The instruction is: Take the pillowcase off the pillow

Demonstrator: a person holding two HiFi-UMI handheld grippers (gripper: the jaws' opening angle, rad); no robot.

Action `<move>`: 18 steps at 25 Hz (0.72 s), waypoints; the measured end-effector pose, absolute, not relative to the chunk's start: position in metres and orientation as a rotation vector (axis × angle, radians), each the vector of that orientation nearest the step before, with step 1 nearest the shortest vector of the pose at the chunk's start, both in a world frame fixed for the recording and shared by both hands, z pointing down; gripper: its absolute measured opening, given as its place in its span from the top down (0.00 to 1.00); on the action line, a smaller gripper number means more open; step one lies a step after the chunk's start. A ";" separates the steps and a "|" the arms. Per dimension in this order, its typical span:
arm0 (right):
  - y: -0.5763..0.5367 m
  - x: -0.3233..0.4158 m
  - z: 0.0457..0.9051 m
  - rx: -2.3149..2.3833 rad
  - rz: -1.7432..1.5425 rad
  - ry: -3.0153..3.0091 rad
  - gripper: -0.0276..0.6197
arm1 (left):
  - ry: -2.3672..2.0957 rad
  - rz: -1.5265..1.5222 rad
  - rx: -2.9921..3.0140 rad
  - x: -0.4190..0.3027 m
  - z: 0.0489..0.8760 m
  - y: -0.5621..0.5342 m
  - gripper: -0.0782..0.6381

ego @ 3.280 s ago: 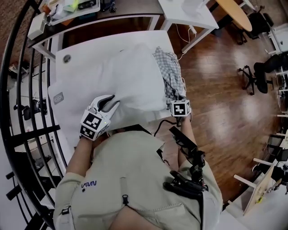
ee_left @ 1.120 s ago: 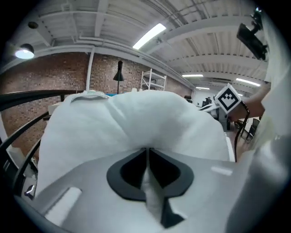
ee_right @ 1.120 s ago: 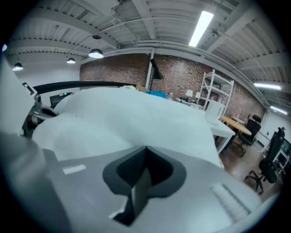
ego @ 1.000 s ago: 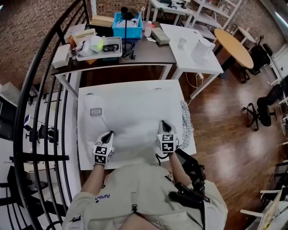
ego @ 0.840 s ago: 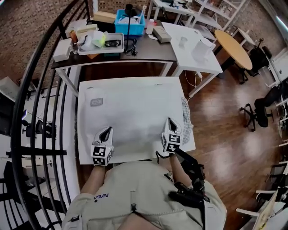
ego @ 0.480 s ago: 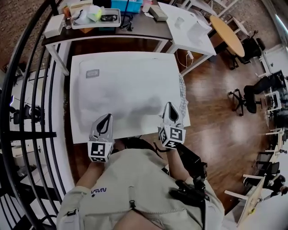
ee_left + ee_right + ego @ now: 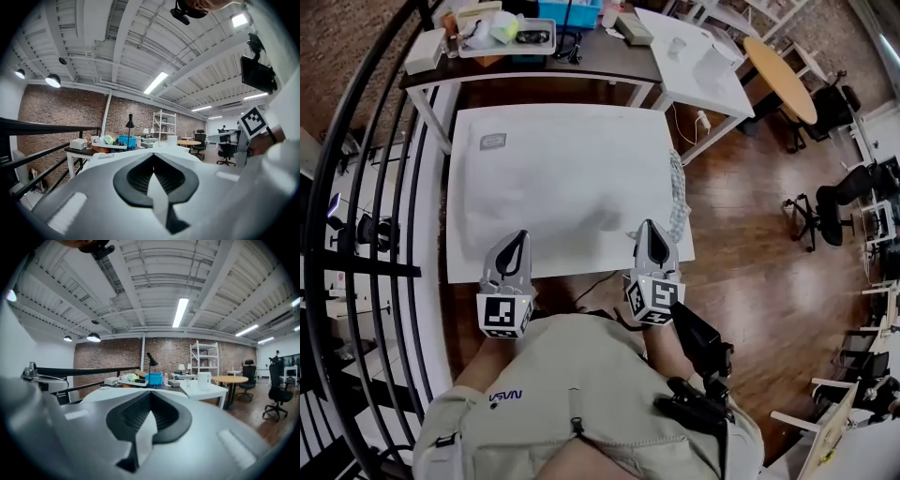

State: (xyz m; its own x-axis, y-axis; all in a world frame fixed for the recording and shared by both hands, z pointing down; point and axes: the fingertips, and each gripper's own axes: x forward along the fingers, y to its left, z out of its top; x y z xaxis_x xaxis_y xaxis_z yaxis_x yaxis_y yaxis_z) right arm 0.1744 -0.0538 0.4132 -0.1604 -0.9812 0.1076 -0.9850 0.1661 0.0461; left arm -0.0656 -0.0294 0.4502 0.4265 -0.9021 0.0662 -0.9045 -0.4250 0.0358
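Well, the pillow [image 7: 572,211] lies on the white counter [image 7: 478,216], white on white, so its outline is hard to trace; faint grey shading marks it toward the near right part of the top. A checked cloth [image 7: 677,197] is bunched at its right end and droops over the counter's right edge; whether that checked cloth is the pillowcase I cannot tell.

My left claw [image 7: 517,239] is at the near edge of the white fabric, left of centre. My right claw [image 7: 649,228] is at the same edge further right, near the lower end of the checked cloth. Both point away from me, roughly level, and stand well apart from each other. In the left gripper view the jaws are clenched, with a thin sliver of white fabric nipped between the dark ribbed pads [image 7: 139,176]. The right gripper view shows the same, white fabric caught between its pads [image 7: 166,418]; so each claw is grasping the pillow's white fabric.

A small grey label [image 7: 492,141] lies near the counter's far left corner. My beige top [image 7: 572,403] fills the bottom of the head view.

Beyond the far edge stands a dark counter [image 7: 581,58] with a cluttered tray [image 7: 502,28]. To its right is a smaller white counter [image 7: 703,70], then a round wooden table [image 7: 783,66]. A black railing [image 7: 366,169] curves down the left side. Wooden floor [image 7: 750,262] spreads to the right, with office chairs [image 7: 844,202] further off.
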 end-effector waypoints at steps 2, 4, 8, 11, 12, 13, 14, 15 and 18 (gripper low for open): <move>-0.048 0.187 0.418 1.950 0.046 -2.331 0.95 | -1.684 0.063 2.577 -0.054 0.450 -0.025 0.89; -0.041 0.206 0.424 1.948 0.062 -2.344 0.95 | -1.716 0.080 2.545 -0.037 0.455 -0.017 0.89; -0.026 0.235 0.424 1.897 0.071 -2.389 0.95 | -1.763 0.098 2.507 -0.001 0.455 0.010 0.89; -0.016 0.242 0.422 1.839 0.057 -2.449 0.95 | -1.827 0.101 2.472 0.009 0.449 0.032 0.89; -0.012 0.243 0.422 1.824 0.058 -2.470 0.95 | -1.848 0.102 2.459 0.010 0.449 0.039 0.89; -0.008 0.245 0.423 1.812 0.061 -2.488 0.95 | -1.870 0.104 2.446 0.011 0.449 0.046 0.89; -0.004 0.247 0.424 1.802 0.063 -2.502 0.95 | -1.889 0.108 2.435 0.013 0.449 0.053 0.89; 0.000 0.248 0.424 1.793 0.060 -2.511 0.95 | -1.908 0.112 2.425 0.014 0.449 0.059 0.89; 0.012 0.253 0.427 1.779 0.040 -2.510 0.95 | -1.941 0.121 2.413 0.018 0.451 0.076 0.89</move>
State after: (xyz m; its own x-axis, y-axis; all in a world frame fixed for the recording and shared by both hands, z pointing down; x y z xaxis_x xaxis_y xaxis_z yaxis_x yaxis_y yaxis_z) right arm 0.2528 0.0116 0.4272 -0.3297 -0.9416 0.0681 -0.9433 0.3314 0.0162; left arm 0.0181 0.0755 0.4514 0.2124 -0.9733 0.0872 -0.9766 -0.2145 -0.0156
